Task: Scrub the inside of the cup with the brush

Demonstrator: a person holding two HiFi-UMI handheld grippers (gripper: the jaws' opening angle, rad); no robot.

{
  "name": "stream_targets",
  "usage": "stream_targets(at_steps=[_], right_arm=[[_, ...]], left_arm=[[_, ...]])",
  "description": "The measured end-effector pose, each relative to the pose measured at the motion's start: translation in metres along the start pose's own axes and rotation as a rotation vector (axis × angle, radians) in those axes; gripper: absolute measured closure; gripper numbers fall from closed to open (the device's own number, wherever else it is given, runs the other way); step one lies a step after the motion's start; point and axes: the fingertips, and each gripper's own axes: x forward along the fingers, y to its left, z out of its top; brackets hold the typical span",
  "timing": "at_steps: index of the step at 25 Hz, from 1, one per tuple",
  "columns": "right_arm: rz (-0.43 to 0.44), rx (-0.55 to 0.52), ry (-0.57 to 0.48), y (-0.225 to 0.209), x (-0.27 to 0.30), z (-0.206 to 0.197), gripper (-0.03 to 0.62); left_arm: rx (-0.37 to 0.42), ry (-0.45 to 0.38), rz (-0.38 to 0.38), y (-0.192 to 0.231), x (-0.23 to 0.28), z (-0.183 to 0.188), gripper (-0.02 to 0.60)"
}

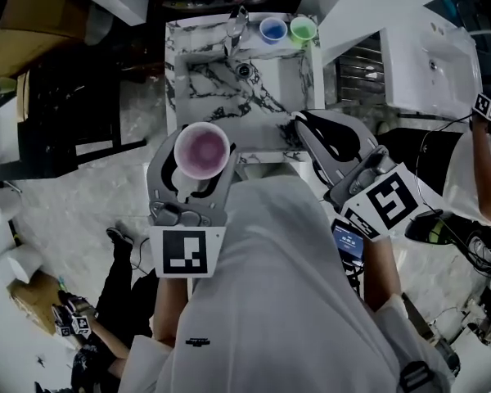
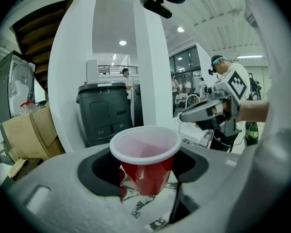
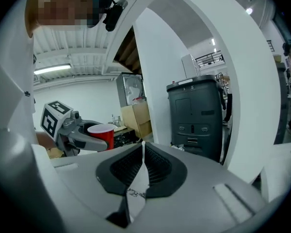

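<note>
Left gripper (image 2: 145, 173): jaws part-open and clamped on the lower wall of the red cup (image 2: 144, 152). Cup is upright, white rim up, inside pinkish. Right gripper (image 3: 142, 148): jaws closed tip to tip, and I see nothing gripped. A sliver of veined stone shows through the slot below the tips. Head view puts the cup over the front edge of the marble sink (image 1: 270, 97), with the right gripper beside it to the right, tips apart from the cup. Only head view shows the faucet (image 1: 236, 24) plus a blue cup (image 1: 272, 29) and a green cup (image 1: 303, 29) on the back ledge. Only the gripper views show the dark grey bin (image 3: 196, 115), white pillar (image 3: 157, 81) and cardboard boxes (image 2: 26, 135). Each gripper view also catches the other gripper. Writing: none I can read, just black-and-white squares on each marker cube (image 1: 184, 252). Floor (image 1: 90, 195) is pale mottled stone. Room is an open hall with ceiling strip lights.
</note>
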Motion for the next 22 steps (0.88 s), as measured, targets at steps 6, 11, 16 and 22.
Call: stream_targets(at_steps=[6,11,16,22], right_arm=[[-0.043,0.025,0.018,-0.0036,0.0041,-0.0102,0.571],[-0.050,0.037,0.016,-0.0040,0.0065,-0.0094,0.571],[-0.048,0.038,0.013,-0.0036,0.0075,-0.0095,0.571],[-0.047,0.039,0.012,0.0010,0.0055,-0.0053,0.571]], left_arm=[[-0.017,-0.011,0.010,0.0033,-0.0003,-0.0012,0.284],[-0.030,-0.006,0.002,0.0030,0.0002,-0.0019,0.284],[0.000,-0.002,-0.007,0.0024,-0.0029,-0.0004,0.284],[0.006,0.003,-0.007,0.0012,-0.0076,0.0014,0.284]])
